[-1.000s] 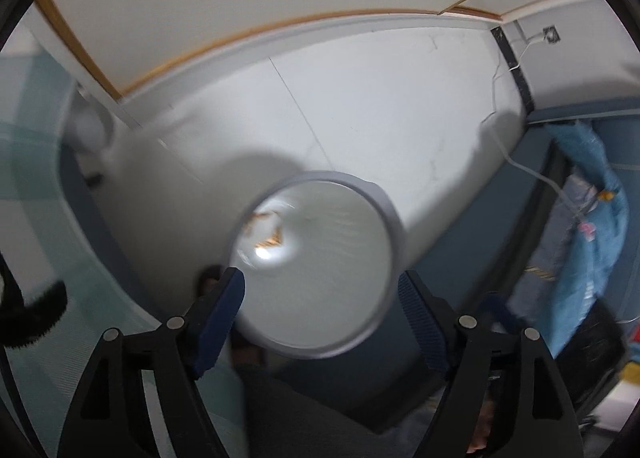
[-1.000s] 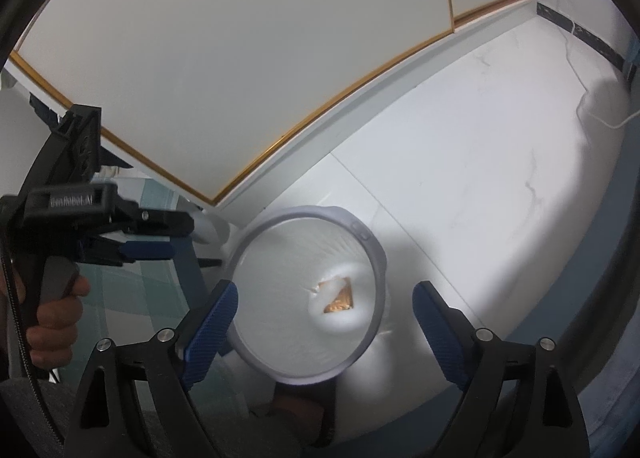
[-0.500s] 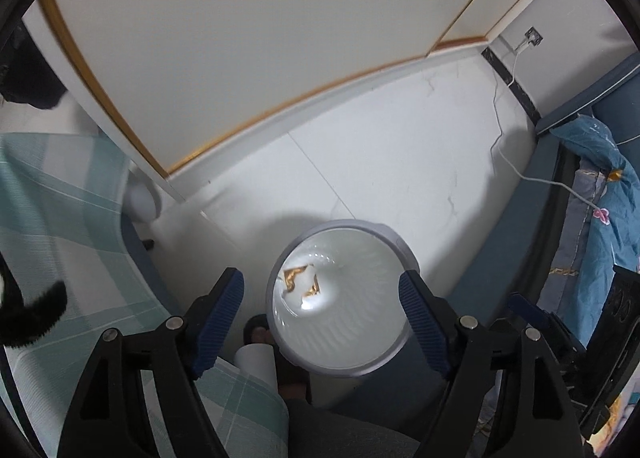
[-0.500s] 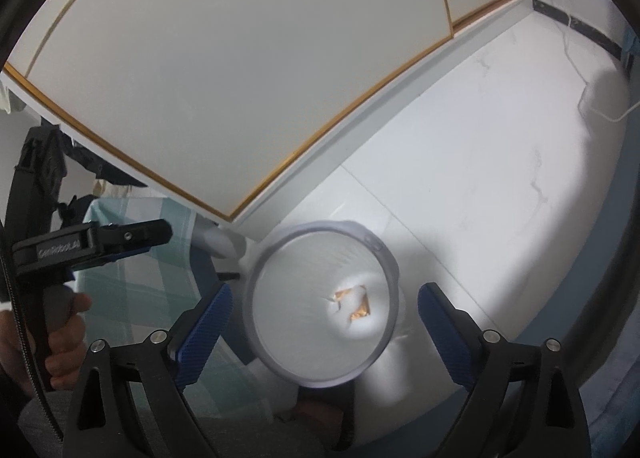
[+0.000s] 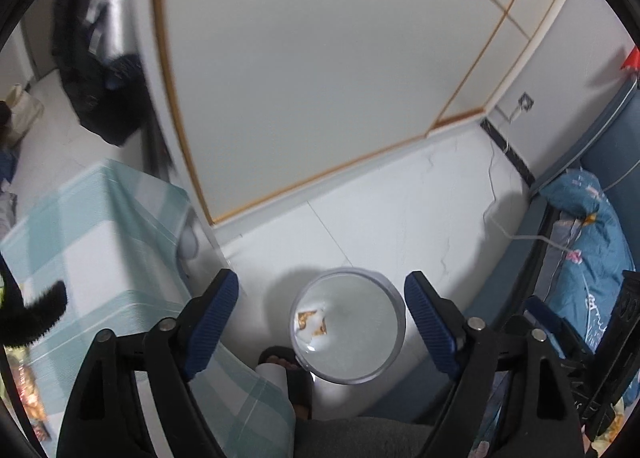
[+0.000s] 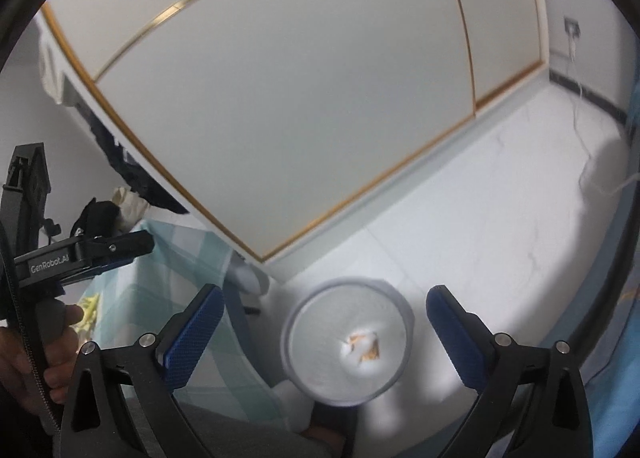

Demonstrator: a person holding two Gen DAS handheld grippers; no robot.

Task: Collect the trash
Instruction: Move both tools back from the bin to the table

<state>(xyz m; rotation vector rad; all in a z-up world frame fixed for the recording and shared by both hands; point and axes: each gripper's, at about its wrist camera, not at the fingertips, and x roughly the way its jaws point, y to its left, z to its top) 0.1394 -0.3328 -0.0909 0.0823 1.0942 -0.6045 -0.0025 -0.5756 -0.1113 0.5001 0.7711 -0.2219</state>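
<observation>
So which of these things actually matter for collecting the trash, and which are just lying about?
Part of the job:
- white bin on the floor
- crumpled wrapper already inside it
- left gripper, open, nothing between its jaws
- right gripper, open, nothing between its jaws

Just lying about:
- checked cloth
- blue bedding
- white cable
- dark clothes

Left claw (image 5: pixel 320 314) jaws apart and just opening wider, empty, above white bin (image 5: pixel 347 326) holding orange-white scraps (image 5: pixel 311 323)

White tiled floor (image 5: pixel 400 217) bears a white bin (image 5: pixel 352 338) and cable (image 5: pixel 516 234)
</observation>
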